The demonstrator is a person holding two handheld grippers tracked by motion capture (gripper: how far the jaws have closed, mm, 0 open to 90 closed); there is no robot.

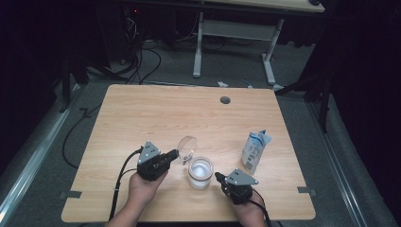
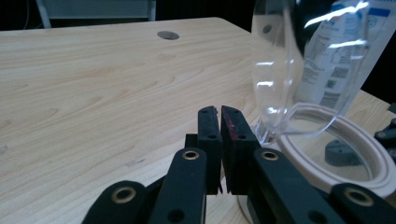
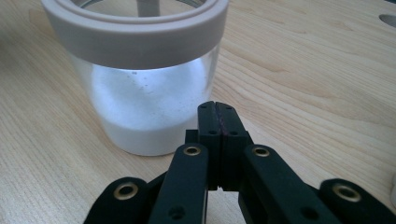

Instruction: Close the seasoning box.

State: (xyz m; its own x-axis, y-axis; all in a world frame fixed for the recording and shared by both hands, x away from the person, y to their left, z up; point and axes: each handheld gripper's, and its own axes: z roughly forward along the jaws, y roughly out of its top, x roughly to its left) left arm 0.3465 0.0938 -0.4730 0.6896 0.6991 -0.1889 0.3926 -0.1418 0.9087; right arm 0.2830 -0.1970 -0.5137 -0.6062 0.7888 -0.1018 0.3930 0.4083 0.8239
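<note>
While the wooden table [image 1: 142, 113] carries everything, a white pouch [image 1: 255, 150] stands near its right edge. Between the two tools sits a glass jar [image 1: 200, 173] partly filled with white powder, its clear lid [image 1: 187, 147] tipped up behind. The left gripper [image 1: 174, 154] is nearly closed beside the lid; the right gripper [image 1: 218, 177] is pressed together on nothing.

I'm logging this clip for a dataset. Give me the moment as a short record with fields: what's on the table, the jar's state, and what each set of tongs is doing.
surface: wooden table
jar: clear jar with pale rim, white powder in the bottom, upright, open
lid: clear hinged lid tipped up behind the jar
pouch: white and blue pouch, right of the jar, apart from it
left tongs: jaws nearly closed, holding nothing, beside the lid
right tongs: jaws shut, empty, close to the jar's right side
</note>
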